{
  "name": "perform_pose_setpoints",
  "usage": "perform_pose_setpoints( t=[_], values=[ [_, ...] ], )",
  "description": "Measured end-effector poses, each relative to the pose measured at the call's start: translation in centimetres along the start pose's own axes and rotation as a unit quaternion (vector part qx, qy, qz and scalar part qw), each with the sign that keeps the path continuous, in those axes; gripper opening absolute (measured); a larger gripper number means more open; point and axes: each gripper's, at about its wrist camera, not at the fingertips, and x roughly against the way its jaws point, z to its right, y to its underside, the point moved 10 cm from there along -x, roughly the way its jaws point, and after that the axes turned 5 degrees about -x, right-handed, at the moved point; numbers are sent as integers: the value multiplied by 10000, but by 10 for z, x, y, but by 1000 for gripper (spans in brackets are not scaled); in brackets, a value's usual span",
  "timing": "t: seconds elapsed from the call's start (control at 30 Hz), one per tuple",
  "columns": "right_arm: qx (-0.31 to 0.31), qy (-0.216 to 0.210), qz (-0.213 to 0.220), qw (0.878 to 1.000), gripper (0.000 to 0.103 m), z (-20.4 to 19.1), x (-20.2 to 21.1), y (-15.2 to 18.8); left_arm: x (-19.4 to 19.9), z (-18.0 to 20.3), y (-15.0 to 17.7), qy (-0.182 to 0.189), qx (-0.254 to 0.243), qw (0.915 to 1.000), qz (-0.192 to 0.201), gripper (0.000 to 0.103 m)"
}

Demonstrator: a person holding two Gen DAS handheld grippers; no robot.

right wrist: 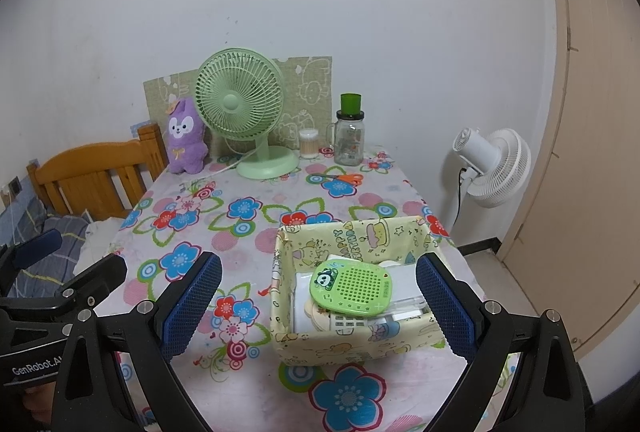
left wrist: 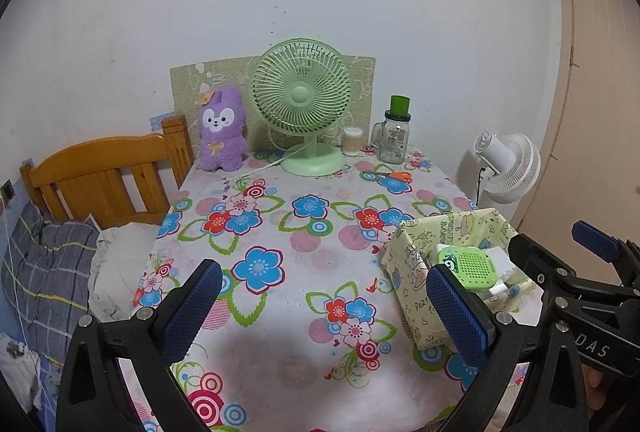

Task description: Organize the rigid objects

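A yellow cartoon-print box (right wrist: 360, 346) stands on the flowered table near its front right. Inside lie a green panda device (right wrist: 352, 286), a white remote (right wrist: 348, 322) and other white items. The box also shows in the left wrist view (left wrist: 408, 272), with the green device (left wrist: 468, 266) in it. My right gripper (right wrist: 320, 306) is open and empty, its fingers on either side of the box from the near side. My left gripper (left wrist: 324, 310) is open and empty over the table's front middle, left of the box. Orange-handled scissors (right wrist: 340, 179) lie at the back right.
A green desk fan (left wrist: 302, 103), a purple plush rabbit (left wrist: 222, 129), a cotton-swab jar (left wrist: 353, 140) and a glass jar with a green lid (left wrist: 394, 135) stand along the back. A wooden headboard (left wrist: 104, 175) and bedding lie left. A white floor fan (right wrist: 494, 167) stands right.
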Motion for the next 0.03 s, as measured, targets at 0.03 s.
perform_pose_setpoints(
  t=[0.03],
  values=[
    [8, -3, -6, 10000, 99, 0, -1, 1, 0, -1, 0, -1, 8, 10000, -1, 103]
  ],
)
